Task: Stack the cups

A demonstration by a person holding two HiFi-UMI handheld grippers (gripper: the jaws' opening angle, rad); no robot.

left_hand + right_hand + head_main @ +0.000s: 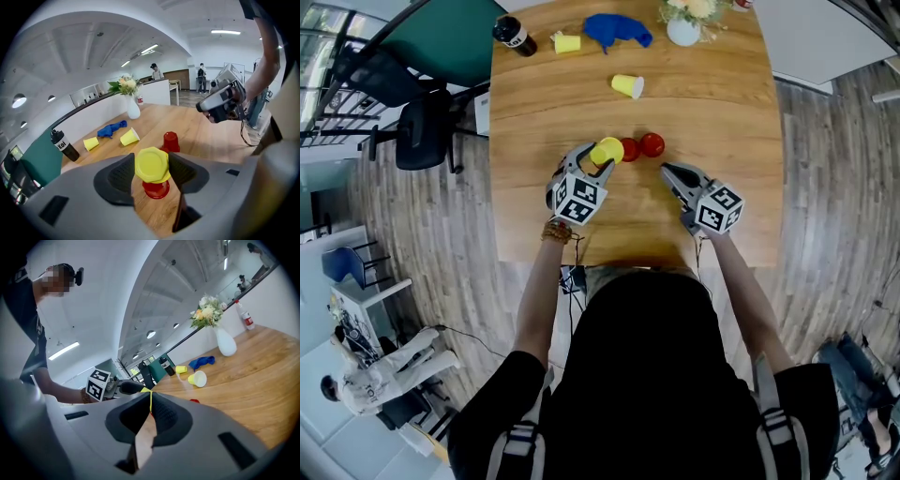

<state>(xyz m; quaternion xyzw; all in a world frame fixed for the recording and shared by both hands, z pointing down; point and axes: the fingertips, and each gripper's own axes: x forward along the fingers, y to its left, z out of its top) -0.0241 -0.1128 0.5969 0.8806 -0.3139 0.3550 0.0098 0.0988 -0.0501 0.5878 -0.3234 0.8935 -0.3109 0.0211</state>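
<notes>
Wood table runs away from me, with plank floor down both long sides and a black office chair off the left edge. Both tools work over the near half, not far in from the near edge. The right half of the top is bare wood all the way to the far end. A bare band also lies between the near cups and the far clutter, so there is room to swing on that side.

Far end, left to right:
- a black bottle, standing
- a small yellow cup on its side
- a blue cloth, crumpled
- a white vase with flowers

Nearer the middle, another yellow cup lies on its side with the mouth toward the right. It is well apart from everything.

Two red cups stand side by side, just beside each other, both bottom-up: the left red cup and the right red cup.

Left gripper: fingers closed on a third yellow cup, pads pressing its sides, its flat bottom facing my camera. It hangs directly over the left red cup. I cannot tell whether the two touch.

Right gripper: fingers closed together with nothing between them. It points roughly level toward the red pair from the right, near the right red cup but clear of it.
</notes>
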